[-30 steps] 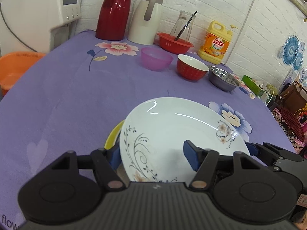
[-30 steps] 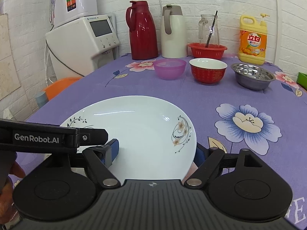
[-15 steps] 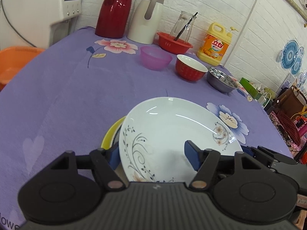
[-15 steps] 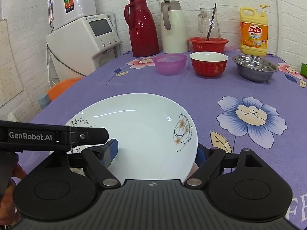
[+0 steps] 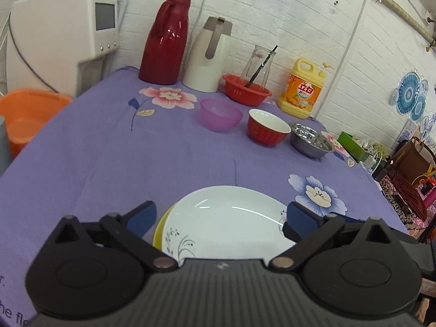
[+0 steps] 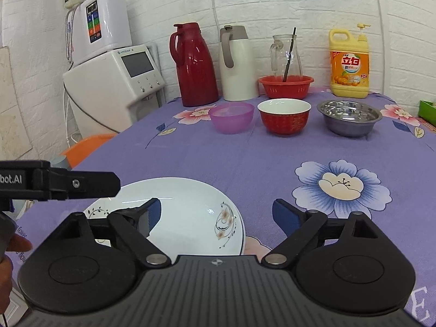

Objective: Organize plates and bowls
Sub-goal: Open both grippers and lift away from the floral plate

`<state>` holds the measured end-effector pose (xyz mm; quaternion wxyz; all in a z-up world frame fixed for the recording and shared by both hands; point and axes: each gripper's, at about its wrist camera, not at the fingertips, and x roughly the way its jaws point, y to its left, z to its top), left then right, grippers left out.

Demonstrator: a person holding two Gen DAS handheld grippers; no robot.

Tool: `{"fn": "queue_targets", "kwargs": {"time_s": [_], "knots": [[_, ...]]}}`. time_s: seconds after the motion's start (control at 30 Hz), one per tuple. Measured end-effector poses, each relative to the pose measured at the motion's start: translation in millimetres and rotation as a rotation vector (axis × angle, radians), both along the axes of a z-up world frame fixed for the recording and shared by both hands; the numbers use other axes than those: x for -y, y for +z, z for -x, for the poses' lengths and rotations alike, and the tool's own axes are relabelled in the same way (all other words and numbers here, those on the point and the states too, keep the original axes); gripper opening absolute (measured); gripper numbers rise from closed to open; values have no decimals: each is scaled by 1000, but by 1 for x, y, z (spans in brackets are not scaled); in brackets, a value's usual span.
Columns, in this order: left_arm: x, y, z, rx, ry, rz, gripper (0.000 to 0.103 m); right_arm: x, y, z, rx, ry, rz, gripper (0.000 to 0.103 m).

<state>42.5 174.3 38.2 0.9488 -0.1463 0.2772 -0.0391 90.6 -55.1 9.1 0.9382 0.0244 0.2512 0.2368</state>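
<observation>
A white plate with a floral print (image 5: 226, 226) lies on top of a yellow plate (image 5: 160, 231) on the purple tablecloth, just ahead of both grippers. It also shows in the right wrist view (image 6: 188, 215). My left gripper (image 5: 218, 218) is open, its fingers either side of the plate and above it. My right gripper (image 6: 215, 212) is open over the plate's right edge. Farther back stand a purple bowl (image 6: 231, 117), a red bowl (image 6: 284, 115) and a steel bowl (image 6: 348, 117) in a row.
At the table's back stand a red thermos (image 6: 194, 65), a white thermos (image 6: 237, 64), a red basket (image 6: 286, 85) with a glass jug and a yellow detergent bottle (image 6: 350, 62). A white appliance (image 6: 114, 81) and an orange tub (image 5: 27, 114) are off the left edge.
Both grippers have opened and let go of the white plate. It now lies flat on the yellow plate. Both grippers have lifted and drawn back.
</observation>
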Motion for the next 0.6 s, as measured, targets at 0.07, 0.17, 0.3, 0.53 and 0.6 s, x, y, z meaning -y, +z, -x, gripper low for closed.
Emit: {"fn": "queue_targets", "kwargs": {"time_s": [0.07, 0.17, 0.3, 0.53, 0.6], "knots": [[2, 1, -1, 1, 0, -12, 101, 2, -1, 0, -10, 4, -12, 103], [6, 1, -3, -1, -11, -22, 101, 6, -1, 1, -10, 5, -23, 103], [15, 0, -7, -9, -23, -30, 101, 16, 2, 2, 0, -12, -42, 103], [47, 6, -24, -11, -74, -73, 101, 60, -2, -9, -20, -90, -76, 103], [61, 8, -35, -14, -99, -87, 101, 76, -3, -16, -24, -124, -77, 103]]}}
